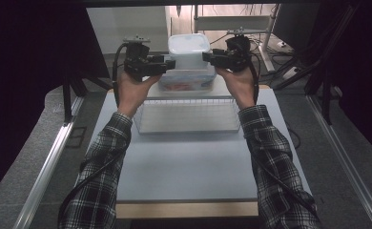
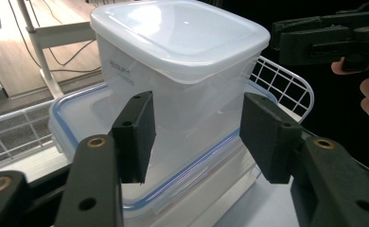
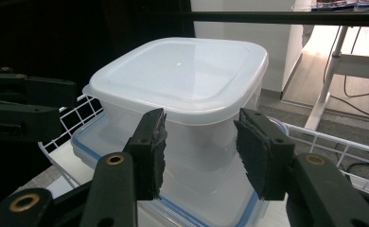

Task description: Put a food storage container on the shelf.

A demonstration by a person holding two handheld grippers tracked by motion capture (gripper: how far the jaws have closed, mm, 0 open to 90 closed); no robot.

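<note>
I'm holding my left gripper and right gripper up at the far end of the grey desk, one on each side of a tall translucent plastic tub w/ a white square lid. The tub is standing on top of a flat clear container w/ a blue-rimmed lid, which is sitting just beyond the far edge of a white wire basket.

In the left gripper view my jaws are standing apart w/ the tub framed betw. them; the pads aren't visibly pressing its wall, and the blue-rimmed container is showing underneath. My right gripper is at the far right there.

In the right gripper view the jaws are likewise apart, pads close to the tub below its lid rim, but I can't tell whether they're touching it. The tub is sitting upright, approx. centred on the blue-rimmed lid, w/ the basket's wire rim behind. My left gripper is at the left there.
</note>
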